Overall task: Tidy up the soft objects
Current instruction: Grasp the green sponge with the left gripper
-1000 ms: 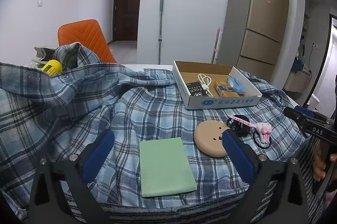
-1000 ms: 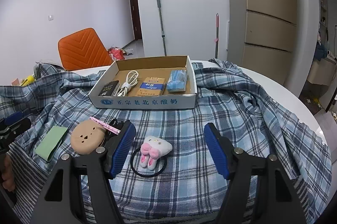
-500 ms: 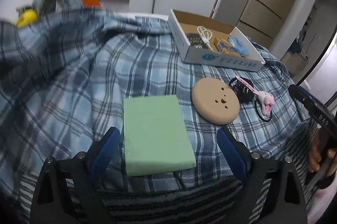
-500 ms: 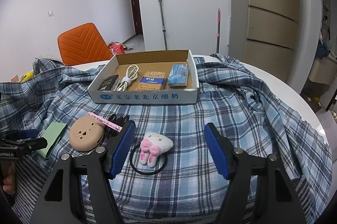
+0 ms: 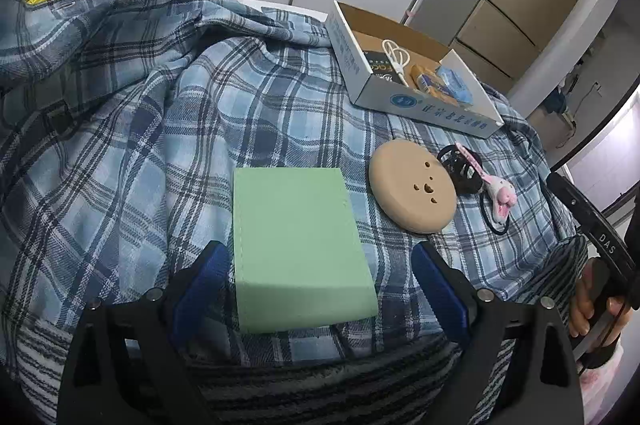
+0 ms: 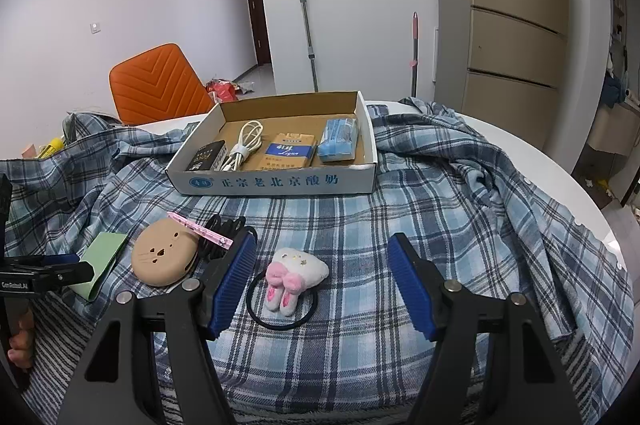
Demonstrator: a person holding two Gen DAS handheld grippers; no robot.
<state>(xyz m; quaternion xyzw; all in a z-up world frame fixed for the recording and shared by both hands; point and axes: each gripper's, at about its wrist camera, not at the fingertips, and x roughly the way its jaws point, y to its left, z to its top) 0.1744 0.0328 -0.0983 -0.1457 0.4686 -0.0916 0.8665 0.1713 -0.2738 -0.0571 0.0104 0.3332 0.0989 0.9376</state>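
On the checked shirt (image 5: pixel 168 113), the left gripper (image 5: pixel 320 289) has dipped to straddle the green sponge (image 5: pixel 298 245), jaws open, pads not touching it: a pickup looks near. Rightward lie the tan puff (image 5: pixel 412 191), hair clip (image 5: pixel 456 165), bunny hair tie (image 6: pixel 296 275) between the open right gripper (image 6: pixel 322 285), and the box (image 6: pixel 280 181), unobstructed.

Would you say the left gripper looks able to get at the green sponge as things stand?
Probably yes. The left gripper is open with the green sponge lying flat between its pads, untouched. Nothing lies on it, and the tan round case sits clear to one side.
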